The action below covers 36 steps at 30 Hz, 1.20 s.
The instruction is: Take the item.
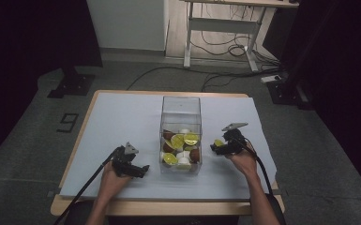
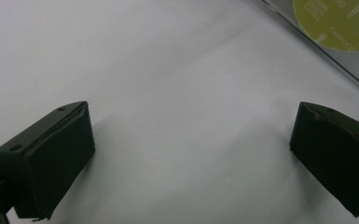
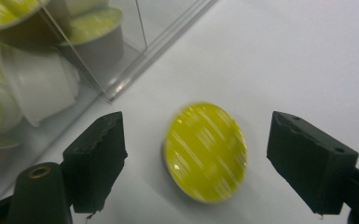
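Yellow-lidded coffee capsule (image 3: 206, 152) lies on the white table cover (image 1: 122, 122), between the spread jaws of the right gripper (image 3: 193, 161), untouched by either pad.

1 round capsule with a glossy foil lid sits just beside the clear plastic box (image 1: 181, 108), which holds more capsules, yellow-lidded, white and brown. Lid print is too blurred to read. The left gripper (image 2: 191, 158) stands open over bare cover, its 2 black blocky jaws wide apart.

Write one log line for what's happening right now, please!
right gripper: open around yellow-lidded capsule on table | left gripper: open, holding nothing | clear box: holds capsules
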Motion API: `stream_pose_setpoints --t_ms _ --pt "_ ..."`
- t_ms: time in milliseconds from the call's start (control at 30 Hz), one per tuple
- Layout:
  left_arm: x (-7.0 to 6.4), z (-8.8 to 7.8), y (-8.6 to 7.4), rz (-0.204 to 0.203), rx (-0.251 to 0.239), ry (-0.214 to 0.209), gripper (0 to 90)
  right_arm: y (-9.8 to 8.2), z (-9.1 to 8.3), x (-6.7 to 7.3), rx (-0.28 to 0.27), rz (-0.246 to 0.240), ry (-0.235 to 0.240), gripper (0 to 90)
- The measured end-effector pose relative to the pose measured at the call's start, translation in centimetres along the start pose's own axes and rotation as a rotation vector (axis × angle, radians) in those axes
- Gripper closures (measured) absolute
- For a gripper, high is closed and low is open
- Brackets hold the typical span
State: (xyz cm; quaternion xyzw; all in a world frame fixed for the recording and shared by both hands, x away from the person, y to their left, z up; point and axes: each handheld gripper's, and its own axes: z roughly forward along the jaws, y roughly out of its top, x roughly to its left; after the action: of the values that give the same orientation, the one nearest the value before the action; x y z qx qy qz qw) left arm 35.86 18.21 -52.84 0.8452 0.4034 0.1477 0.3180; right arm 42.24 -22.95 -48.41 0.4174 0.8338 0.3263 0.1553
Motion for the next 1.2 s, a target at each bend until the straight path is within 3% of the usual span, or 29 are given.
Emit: stream_pose_setpoints --t_ms 167,333,567,767,933,1000,1200 --pt "0.0 0.0 0.0 0.0 0.0 0.001 0.0 -0.3 -0.9 0.5 -0.01 -0.013 -0.019 16.8" --pt "0.0 0.0 0.0 0.001 0.0 0.002 0.0 -1.4 -2.2 0.4 -0.05 0.004 -0.023 13.3" --pt "0.0 0.0 0.0 0.001 0.0 0.002 0.0 -2.8 -2.5 0.7 -0.057 0.017 -0.031 12.5" --pt "0.0 0.0 0.0 0.001 -0.001 0.003 0.0 -4.4 -2.5 1.4 -0.029 0.035 -0.021 0.5" --pt "0.0 0.0 0.0 0.002 0.0 0.003 0.0 -5.1 -2.3 1.8 -0.005 0.027 -0.028 0.0" --pt "0.0 0.0 0.0 0.001 0.0 0.003 0.0 -5.4 -1.6 1.9 0.036 0.02 -0.025 0.0" --pt "0.0 0.0 0.0 0.001 0.0 0.003 0.0 -5.7 -0.6 1.8 0.089 0.017 -0.032 0.0"
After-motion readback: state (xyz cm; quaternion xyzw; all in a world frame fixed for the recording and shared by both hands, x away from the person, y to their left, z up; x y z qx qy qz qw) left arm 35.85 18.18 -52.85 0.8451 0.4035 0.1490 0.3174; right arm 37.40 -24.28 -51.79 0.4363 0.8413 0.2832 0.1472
